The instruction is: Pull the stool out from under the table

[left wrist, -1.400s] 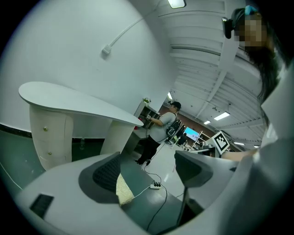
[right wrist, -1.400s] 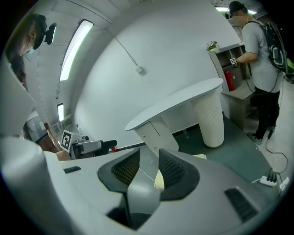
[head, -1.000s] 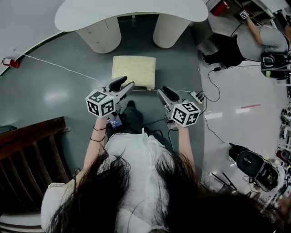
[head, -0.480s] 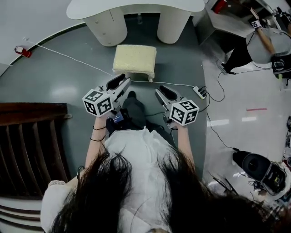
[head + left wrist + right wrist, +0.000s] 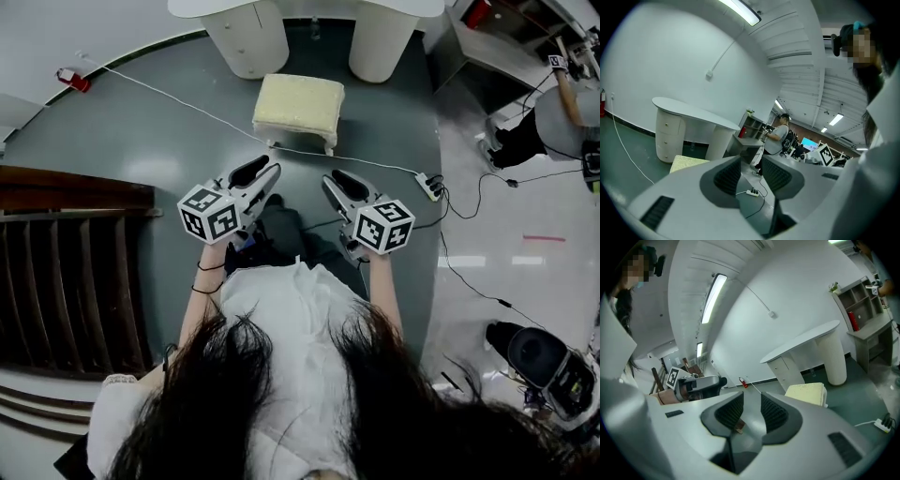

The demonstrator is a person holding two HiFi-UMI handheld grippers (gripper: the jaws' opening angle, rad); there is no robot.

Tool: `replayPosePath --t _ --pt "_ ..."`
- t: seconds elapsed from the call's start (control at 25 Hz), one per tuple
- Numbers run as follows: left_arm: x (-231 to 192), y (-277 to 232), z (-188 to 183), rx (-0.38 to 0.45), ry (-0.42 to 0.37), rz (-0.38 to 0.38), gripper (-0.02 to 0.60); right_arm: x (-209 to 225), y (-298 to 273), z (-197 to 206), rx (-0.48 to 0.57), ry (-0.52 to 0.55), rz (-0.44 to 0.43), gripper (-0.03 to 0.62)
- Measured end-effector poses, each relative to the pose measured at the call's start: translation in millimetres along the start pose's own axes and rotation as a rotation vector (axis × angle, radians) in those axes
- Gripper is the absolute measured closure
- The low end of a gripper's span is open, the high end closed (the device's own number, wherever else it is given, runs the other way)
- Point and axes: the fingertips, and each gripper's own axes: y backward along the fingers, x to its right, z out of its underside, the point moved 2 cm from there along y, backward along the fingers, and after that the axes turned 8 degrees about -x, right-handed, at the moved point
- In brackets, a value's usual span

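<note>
The stool [image 5: 300,101], a low one with a cream cushion and white legs, stands on the grey floor in front of the white table [image 5: 251,39], out from under its top. Both grippers hang near the person's body, well short of the stool and touching nothing. My left gripper [image 5: 262,172] has only a narrow gap and its jaws are closing with nothing between them. My right gripper [image 5: 336,180] is slightly open and empty. The left gripper view shows the stool [image 5: 686,163] beyond the left gripper [image 5: 751,161]. The right gripper view shows the stool [image 5: 806,393] right of the right gripper [image 5: 751,401].
A white cable [image 5: 169,98] runs across the floor in front of the stool to a power strip [image 5: 429,186]. A dark wooden slatted bench [image 5: 66,262] is at the left. Another person [image 5: 553,122] and a grey shelf unit [image 5: 469,47] are at the right.
The stool and table have slid up and away in the head view as the person backed off. Both grippers have drawn back from the stool. The left jaws have narrowed.
</note>
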Motion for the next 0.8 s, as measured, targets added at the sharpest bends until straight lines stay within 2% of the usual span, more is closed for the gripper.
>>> replayPosePath --t 0.4,0.6,0.8 --pt "2 20 22 -0.063 0.015 -0.003 0.428 -23 -17 17 -0.013 -0.023 -0.034 0.471" --pt "-2 34 36 -0.104 0.002 0.010 0.428 -32 -23 30 -0.013 -0.026 -0.003 0.473" --pt "-12 55 39 -0.110 -0.002 0.038 0.428 -50 -31 39 0.008 -0.033 0.059 0.491"
